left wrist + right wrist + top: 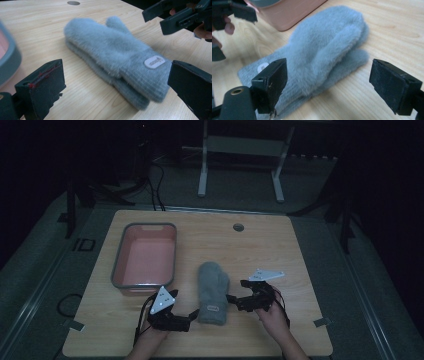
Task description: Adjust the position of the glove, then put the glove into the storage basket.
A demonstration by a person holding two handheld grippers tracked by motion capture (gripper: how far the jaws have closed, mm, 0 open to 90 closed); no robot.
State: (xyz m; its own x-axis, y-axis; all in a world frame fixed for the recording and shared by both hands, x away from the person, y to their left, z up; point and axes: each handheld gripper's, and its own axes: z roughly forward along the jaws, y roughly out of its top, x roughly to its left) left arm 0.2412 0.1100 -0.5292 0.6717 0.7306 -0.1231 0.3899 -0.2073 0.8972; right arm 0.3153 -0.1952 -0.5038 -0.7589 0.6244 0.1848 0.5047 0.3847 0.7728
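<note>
On the table [280,245], stacked mittens [213,290]: soft, light, floppy; grip at ribbed cuffs. Left tool [192,316] and right tool [235,296] both open, empty.

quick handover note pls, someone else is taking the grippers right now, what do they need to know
Left gripper: open, holding nothing, at the cuff end of the grey mittens.
Right gripper: open, holding nothing, just right of the mittens.
Mittens: stacked as a pair, flat on the wooden table, cuffs toward the person, white label up.
Pink bin: left of the mittens, nothing in it.
Done: pair laid together.
Left: probably to lift the pair into the bin.
</note>
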